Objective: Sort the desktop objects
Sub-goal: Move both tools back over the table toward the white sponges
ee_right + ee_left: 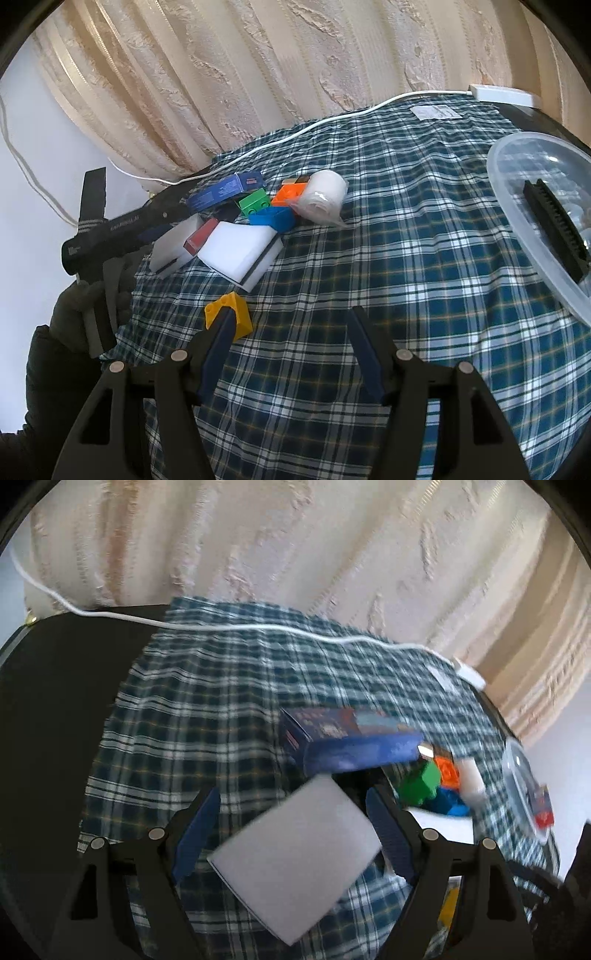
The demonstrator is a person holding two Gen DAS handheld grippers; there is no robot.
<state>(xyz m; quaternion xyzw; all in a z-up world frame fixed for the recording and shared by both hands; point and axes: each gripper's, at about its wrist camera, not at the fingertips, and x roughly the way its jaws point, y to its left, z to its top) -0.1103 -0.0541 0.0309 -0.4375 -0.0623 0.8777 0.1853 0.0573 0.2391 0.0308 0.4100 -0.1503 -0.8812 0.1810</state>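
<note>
Looked like the sorting was mid-way through a pick. The left gripper (291, 834) had a white sponge block (295, 853) sitting tilted between its blue fingers (195, 834), but the frame was smeared, and whether the pads were actually pressing on it or just flanking it couldn't be told. In the right wrist view that same tool showed up as a long black body reaching into the pile, with a gloved hand (79, 306) on its handle.

The pile itself sat on the checked cloth (369, 258): a blue box (225, 192), a green brick (253, 202), an orange brick (290, 192), a blue brick (273, 218), a wrapped white roll (323, 197) and a bigger white sponge (240, 254), all bunched together and touching. A yellow brick (229, 314) lay apart from them, nearer the camera.

The right gripper (291, 354) hung over bare cloth with its jaws apart and nothing in them, the yellow brick just beside its left finger. Off to the right sat a clear plastic tub (524, 177) with a black comb-like piece (554, 229) in it, probably where stuff was meant to go.

Next move, as a guess: get a firm hold on the sponge block, lift it clear of the box and bricks without dragging them, then carry it across to the tub. The right one could go for the yellow brick, needing only a small shift sideways.
</note>
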